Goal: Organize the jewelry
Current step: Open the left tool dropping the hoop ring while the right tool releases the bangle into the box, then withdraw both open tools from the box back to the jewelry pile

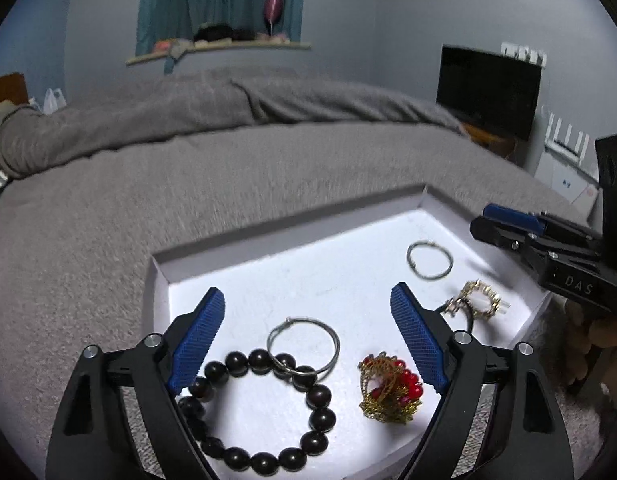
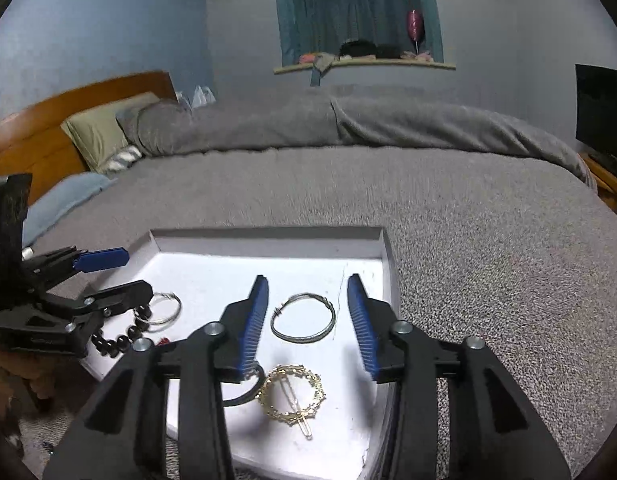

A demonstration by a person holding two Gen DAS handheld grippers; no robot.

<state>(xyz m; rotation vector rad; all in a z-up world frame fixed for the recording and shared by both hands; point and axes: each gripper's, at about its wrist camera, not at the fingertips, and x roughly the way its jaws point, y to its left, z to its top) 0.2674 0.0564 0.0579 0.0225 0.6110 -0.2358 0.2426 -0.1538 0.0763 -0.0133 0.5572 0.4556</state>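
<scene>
A shallow white tray (image 1: 160, 280) (image 2: 268, 240) lies on a grey bed cover. In the left wrist view my left gripper (image 1: 308, 300) hangs open above a black bead bracelet (image 1: 320, 396), a silver hoop (image 1: 339, 346) overlapping it, and a red and gold ornament (image 1: 390, 390). Its pads touch none of them. A second silver hoop (image 1: 407, 258) and a gold round hair clip (image 1: 478, 300) lie further right, near my right gripper (image 1: 484, 224). In the right wrist view my right gripper (image 2: 307, 280) stands open over that hoop (image 2: 332, 316) and the clip (image 2: 316, 384), holding nothing. A black hair tie (image 2: 244, 396) is partly hidden under one finger.
The grey bed cover (image 2: 468, 260) spreads around the tray on all sides. A wooden headboard (image 2: 68, 120) and pillows (image 2: 100, 132) are at the far left, a dark screen (image 1: 488, 88) at the far right. My left gripper (image 2: 138, 274) overhangs the tray's left edge.
</scene>
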